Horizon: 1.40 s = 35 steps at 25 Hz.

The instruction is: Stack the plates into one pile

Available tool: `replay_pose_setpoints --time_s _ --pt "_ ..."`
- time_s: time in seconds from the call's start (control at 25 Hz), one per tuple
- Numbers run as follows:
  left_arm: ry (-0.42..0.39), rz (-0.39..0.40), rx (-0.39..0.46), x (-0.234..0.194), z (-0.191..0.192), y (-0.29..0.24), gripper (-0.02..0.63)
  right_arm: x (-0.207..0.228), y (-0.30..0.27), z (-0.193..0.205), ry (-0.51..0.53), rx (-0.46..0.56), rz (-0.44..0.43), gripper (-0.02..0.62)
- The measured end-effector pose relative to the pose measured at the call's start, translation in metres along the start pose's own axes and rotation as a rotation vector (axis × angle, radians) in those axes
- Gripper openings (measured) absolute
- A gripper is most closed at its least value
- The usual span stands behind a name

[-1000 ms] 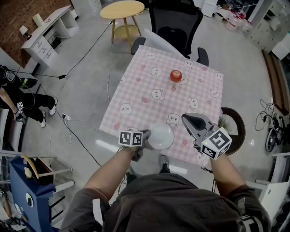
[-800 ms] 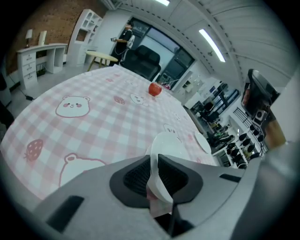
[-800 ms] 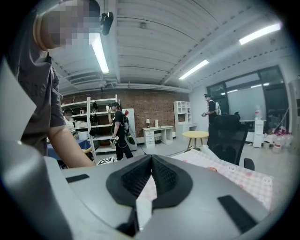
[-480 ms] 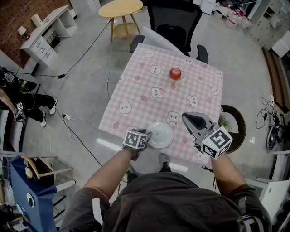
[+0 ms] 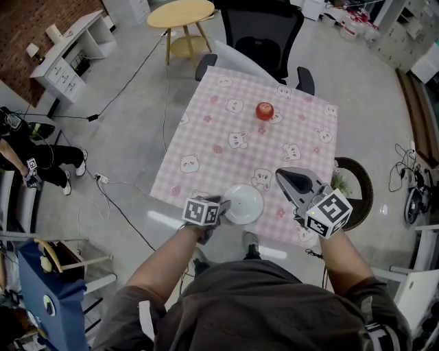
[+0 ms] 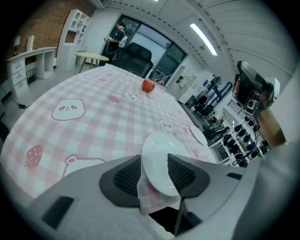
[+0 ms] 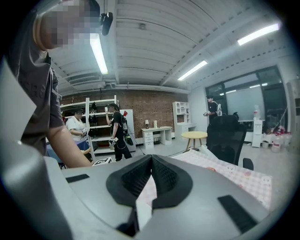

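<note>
A white plate (image 5: pixel 244 203) lies on the pink checked tablecloth (image 5: pixel 233 123) at the table's near edge. My left gripper (image 5: pixel 221 207) is at the plate's near-left rim. In the left gripper view the plate (image 6: pixel 159 161) sits between the jaws of that gripper (image 6: pixel 154 160), which are opening; a strip of cloth shows beside the left pad. A second, smaller white plate (image 6: pixel 198 135) lies further right on the table. My right gripper (image 5: pixel 280 176) hovers over the near right part of the table, and in its own view this gripper (image 7: pixel 151 160) is shut with nothing in it.
A red apple (image 5: pixel 265 110) sits on the far half of the table. A black office chair (image 5: pixel 264 34) stands at the far side, with a round wooden table (image 5: pixel 184 14) behind it. A person (image 5: pixel 34 154) sits on the floor far left.
The left gripper's marker cube has rolled a little and shifted slightly beside the plate. The plate and the right gripper are where they were.
</note>
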<state>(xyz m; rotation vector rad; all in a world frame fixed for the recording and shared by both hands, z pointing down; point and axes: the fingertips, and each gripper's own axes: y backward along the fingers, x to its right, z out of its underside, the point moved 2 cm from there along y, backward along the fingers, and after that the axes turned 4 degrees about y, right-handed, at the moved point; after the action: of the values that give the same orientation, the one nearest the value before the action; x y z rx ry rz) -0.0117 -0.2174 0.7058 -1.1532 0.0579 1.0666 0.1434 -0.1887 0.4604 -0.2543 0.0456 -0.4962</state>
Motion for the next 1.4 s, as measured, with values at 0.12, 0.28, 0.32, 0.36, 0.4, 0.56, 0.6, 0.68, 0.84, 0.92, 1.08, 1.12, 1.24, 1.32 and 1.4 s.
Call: replay_pose_setpoints --time_s 0.12,0.28,0.32,0.36,0.4,0.56,0.6,0.68,0.84,0.92,1.08,1.12,1.24,1.32,1.4 --pt "-0.025 0.02 0.032 0.008 -0.012 0.004 0.17 0.006 0.006 -0.001 -0.005 0.007 0.024 -0.006" --pt "-0.067 0.097 0.102 0.035 -0.039 0.011 0.169 0.02 0.025 -0.002 -0.011 0.027 0.072 -0.006" --pt "-0.082 0.125 0.121 0.046 -0.048 0.012 0.169 0.025 0.033 -0.001 -0.011 0.032 0.088 -0.008" --pt "-0.103 0.153 0.138 0.058 -0.057 0.013 0.169 0.029 0.04 -0.001 -0.009 0.038 0.106 -0.006" --pt "-0.129 0.178 0.152 0.07 -0.067 0.013 0.167 0.034 0.049 0.0 -0.009 0.045 0.125 -0.006" --pt "-0.253 0.256 0.154 0.123 -0.101 -0.001 0.143 0.06 0.091 0.009 -0.025 0.063 0.231 -0.006" --pt "-0.28 0.277 0.143 0.137 -0.108 -0.009 0.141 0.068 0.104 0.012 -0.032 0.065 0.259 -0.006" --pt "-0.322 0.316 0.112 0.166 -0.119 -0.03 0.141 0.083 0.132 0.02 -0.048 0.067 0.312 -0.006" --pt "-0.383 0.354 0.036 0.21 -0.128 -0.079 0.141 0.109 0.182 0.039 -0.083 0.066 0.399 -0.006" --pt "-0.399 0.368 -0.03 0.227 -0.124 -0.106 0.141 0.118 0.205 0.051 -0.104 0.063 0.44 -0.008" --pt "-0.37 0.36 -0.19 0.245 -0.101 -0.16 0.144 0.126 0.248 0.076 -0.149 0.061 0.511 -0.006" --pt "-0.362 0.348 -0.221 0.247 -0.095 -0.172 0.149 0.127 0.258 0.082 -0.159 0.061 0.526 -0.006" --pt "-0.365 0.28 -0.294 0.246 -0.081 -0.203 0.169 0.13 0.284 0.098 -0.186 0.061 0.562 -0.006" --pt "-0.376 0.217 -0.321 0.243 -0.076 -0.22 0.19 0.132 0.299 0.109 -0.205 0.063 0.584 -0.008" --pt "-0.38 0.166 -0.349 0.239 -0.071 -0.234 0.216 0.135 0.313 0.118 -0.222 0.061 0.602 -0.006"
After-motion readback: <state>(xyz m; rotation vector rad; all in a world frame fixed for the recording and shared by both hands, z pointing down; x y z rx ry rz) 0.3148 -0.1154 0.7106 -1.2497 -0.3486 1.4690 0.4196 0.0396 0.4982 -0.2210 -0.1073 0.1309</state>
